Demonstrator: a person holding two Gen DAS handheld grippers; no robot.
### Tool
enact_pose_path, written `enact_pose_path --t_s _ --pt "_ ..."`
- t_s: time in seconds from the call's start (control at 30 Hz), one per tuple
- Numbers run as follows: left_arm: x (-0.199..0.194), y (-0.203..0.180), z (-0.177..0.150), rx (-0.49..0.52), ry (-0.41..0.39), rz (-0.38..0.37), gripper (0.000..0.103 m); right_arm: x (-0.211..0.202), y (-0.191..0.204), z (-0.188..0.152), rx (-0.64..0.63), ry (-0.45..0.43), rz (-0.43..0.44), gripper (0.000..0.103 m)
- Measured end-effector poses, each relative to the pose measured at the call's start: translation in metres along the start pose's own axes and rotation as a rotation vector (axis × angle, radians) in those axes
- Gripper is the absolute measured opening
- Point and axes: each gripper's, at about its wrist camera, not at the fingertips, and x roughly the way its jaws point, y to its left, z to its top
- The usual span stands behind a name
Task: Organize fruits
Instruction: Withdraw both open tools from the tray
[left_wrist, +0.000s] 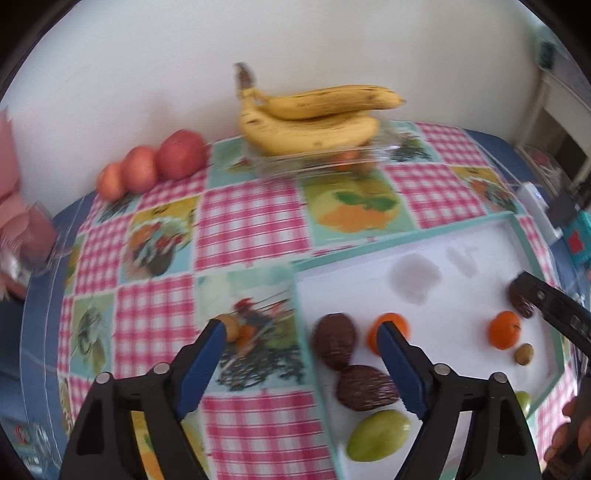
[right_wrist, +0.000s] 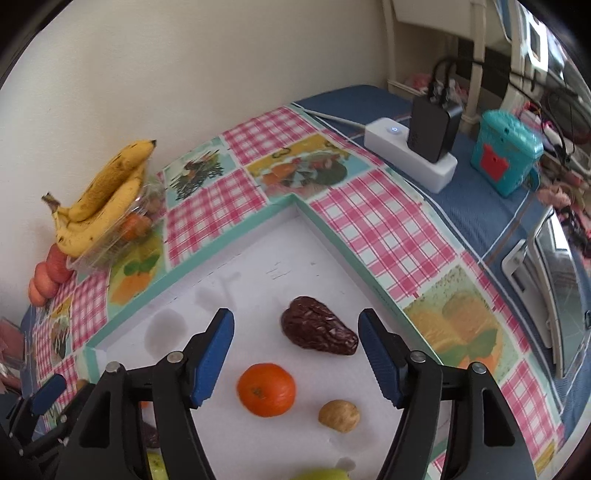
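Observation:
A white tray with a teal rim (left_wrist: 406, 236) (right_wrist: 229, 236) lies on the checked tablecloth. In the left wrist view it holds two dark brown fruits (left_wrist: 334, 345), two oranges (left_wrist: 504, 329), a green fruit (left_wrist: 378, 435) and a small tan nut (left_wrist: 523, 353). My left gripper (left_wrist: 303, 341) is open and empty above the tray's left edge. My right gripper (right_wrist: 295, 332) is open and empty above a dark brown fruit (right_wrist: 317, 330), an orange (right_wrist: 266, 389) and the nut (right_wrist: 339, 415). Bananas (left_wrist: 314, 118) (right_wrist: 101, 195) rest on a clear container.
Three red-orange fruits (left_wrist: 155, 166) line the wall at the back left. A white power block with a black adapter (right_wrist: 417, 147) and a teal box (right_wrist: 506, 155) stand on the blue cloth at the right. A pink object (left_wrist: 18, 206) is at the far left.

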Motion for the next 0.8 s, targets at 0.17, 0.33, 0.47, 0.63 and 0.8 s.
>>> enact_pose_path --t_s 0.17,0.33,0.47,0.63,0.8 --pt "-0.001 0.024 -0.004 -0.055 0.014 0.050 0.099 -0.007 0.015 -0.006 -0.026 0.030 0.031 0.087" --pt "-0.010 0.041 -0.007 -0.076 0.008 0.071 0.101 -0.014 0.027 -0.014 -0.049 0.042 0.037 0.088" --pt "-0.017 0.054 -0.011 -0.098 0.002 0.080 0.103 -0.024 0.033 -0.021 -0.062 0.030 0.030 0.089" --pt "-0.024 0.072 -0.021 -0.129 -0.006 0.065 0.103 -0.034 0.041 -0.033 -0.073 0.032 0.032 0.089" --pt "-0.025 0.093 -0.030 -0.168 0.011 0.086 0.103 -0.044 0.058 -0.043 -0.101 0.016 0.036 0.090"
